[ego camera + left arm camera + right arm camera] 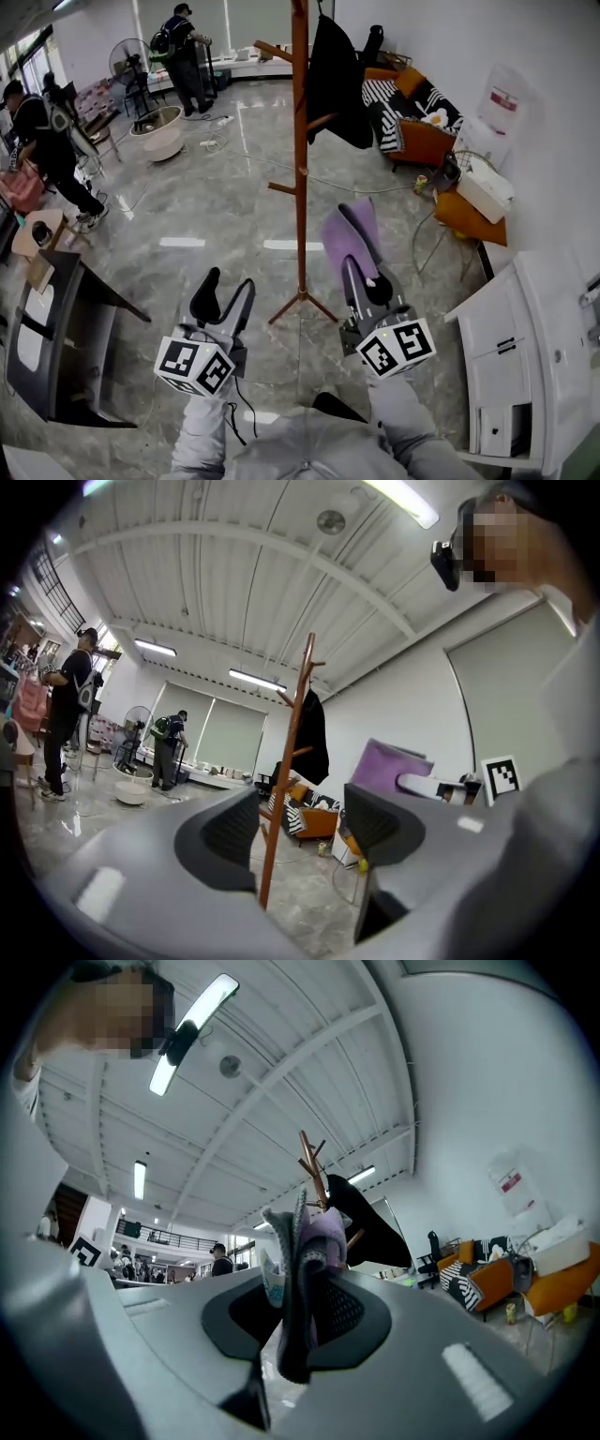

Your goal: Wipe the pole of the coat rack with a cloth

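A tall brown wooden coat rack pole (300,159) stands on the grey floor ahead, with a black coat (336,80) hung on its right side. My right gripper (361,230) is shut on a purple cloth (345,239) just right of the pole, short of touching it. In the right gripper view the cloth (309,1260) is pinched between the jaws, with the rack top (314,1171) behind it. My left gripper (228,286) hangs open and empty, lower and left of the pole; its view shows the pole (286,780) between the jaws, far off.
An orange sofa (412,117) with striped cushions and small tables stand at the right. A white cabinet (525,356) is near right, a dark desk (66,328) near left. People (42,141) and a fan (127,66) stand further left. The rack's feet (302,305) splay on the floor.
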`<state>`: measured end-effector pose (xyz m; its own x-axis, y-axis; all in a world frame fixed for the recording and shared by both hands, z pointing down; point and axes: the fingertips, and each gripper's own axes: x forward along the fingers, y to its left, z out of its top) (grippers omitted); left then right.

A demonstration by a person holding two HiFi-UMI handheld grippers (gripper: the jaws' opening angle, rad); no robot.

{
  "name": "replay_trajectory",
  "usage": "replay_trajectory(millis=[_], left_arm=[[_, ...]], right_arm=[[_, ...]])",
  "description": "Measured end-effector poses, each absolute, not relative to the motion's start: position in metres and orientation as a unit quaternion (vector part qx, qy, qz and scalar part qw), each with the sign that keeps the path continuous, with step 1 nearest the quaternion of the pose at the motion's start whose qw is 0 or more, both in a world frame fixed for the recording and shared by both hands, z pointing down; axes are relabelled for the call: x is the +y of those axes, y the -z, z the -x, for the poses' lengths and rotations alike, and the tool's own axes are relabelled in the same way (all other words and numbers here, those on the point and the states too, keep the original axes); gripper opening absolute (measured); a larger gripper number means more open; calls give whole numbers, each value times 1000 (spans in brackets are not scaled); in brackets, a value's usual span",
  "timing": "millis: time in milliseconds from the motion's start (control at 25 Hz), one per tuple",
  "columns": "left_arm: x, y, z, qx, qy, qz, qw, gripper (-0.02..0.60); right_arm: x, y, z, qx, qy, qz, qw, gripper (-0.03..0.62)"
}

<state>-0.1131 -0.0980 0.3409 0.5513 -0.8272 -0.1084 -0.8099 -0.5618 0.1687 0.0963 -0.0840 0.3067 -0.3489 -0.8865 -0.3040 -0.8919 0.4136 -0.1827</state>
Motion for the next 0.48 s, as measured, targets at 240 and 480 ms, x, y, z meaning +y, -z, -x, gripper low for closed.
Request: replay_trajectory(millis=[240, 480], left_arm=[[-145, -345, 141, -498, 92, -860, 58, 310], [-203, -341, 165, -523, 96, -845, 54, 308]], right_arm=[[-157, -277, -72, 839, -53, 513, 176, 55], [-231, -237, -39, 848, -126, 490, 161, 55]])
